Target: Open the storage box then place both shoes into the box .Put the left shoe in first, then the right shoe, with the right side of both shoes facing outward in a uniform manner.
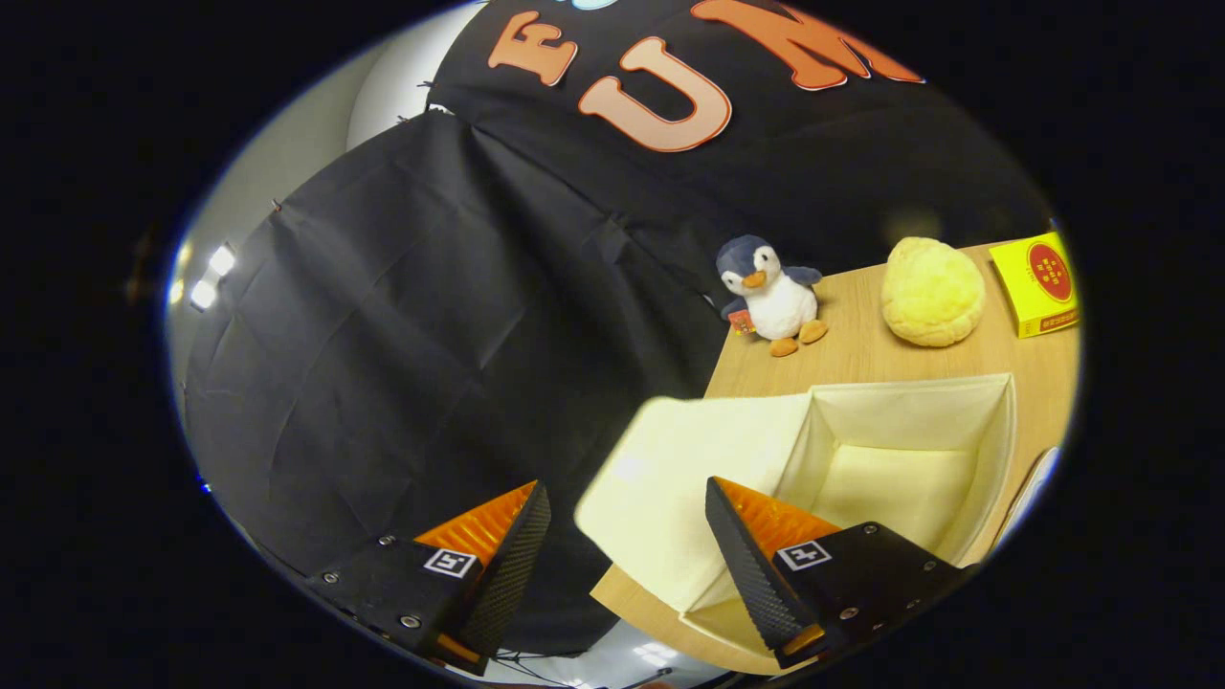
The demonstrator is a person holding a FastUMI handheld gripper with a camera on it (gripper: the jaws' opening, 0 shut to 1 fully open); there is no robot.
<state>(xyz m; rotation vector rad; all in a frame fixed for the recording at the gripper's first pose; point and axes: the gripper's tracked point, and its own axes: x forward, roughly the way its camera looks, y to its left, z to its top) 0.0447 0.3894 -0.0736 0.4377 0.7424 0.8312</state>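
Gripper (627, 493) released above the opened storage box (1005, 421), jaws spread wide and grasping nothing.

The cream fabric box sits on the wooden table (861, 354), its lid flap (689, 478) folded out toward the table's edge and lying between the two fingers; the box's hollow interior is at about 2 o'clock from the fingertips. Beyond the box, a plush penguin (770, 297) stands at 12 o'clock from it, a yellow bun-shaped cushion (931, 290) at 1 o'clock, and a yellow carton (1038, 284) further toward 2 o'clock.

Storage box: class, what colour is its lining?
Cream, plain; the gripper view shows the storage box open beyond the open claw.
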